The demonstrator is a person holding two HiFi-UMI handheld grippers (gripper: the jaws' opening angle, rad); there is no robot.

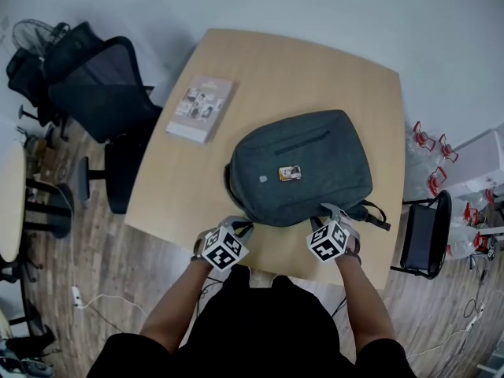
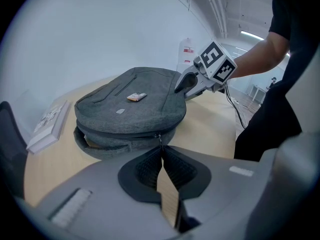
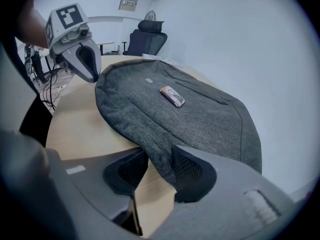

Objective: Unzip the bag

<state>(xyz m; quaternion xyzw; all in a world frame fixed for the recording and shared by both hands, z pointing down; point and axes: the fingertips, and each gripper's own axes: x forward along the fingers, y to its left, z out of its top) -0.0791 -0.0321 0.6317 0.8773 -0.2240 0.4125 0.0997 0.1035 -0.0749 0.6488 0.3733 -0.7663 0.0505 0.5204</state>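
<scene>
A grey backpack (image 1: pixel 303 168) lies flat on the wooden table (image 1: pixel 315 61), with a small orange tag (image 1: pixel 289 173) on its top. My left gripper (image 1: pixel 236 228) is at the bag's near left edge. In the left gripper view its jaws (image 2: pixel 161 151) are pressed together on the zipper pull (image 2: pixel 160 140), which hangs from the zip line along the bag's side. My right gripper (image 1: pixel 329 213) is at the near right edge. In the right gripper view its jaws (image 3: pixel 157 156) hold a fold of the bag's fabric (image 3: pixel 190 109) between the pads.
A book (image 1: pixel 200 107) lies on the table's left part, apart from the bag. A black office chair (image 1: pixel 102 93) stands to the left of the table and a dark chair (image 1: pixel 425 235) to the right. Cables run over the wooden floor (image 1: pixel 94 298).
</scene>
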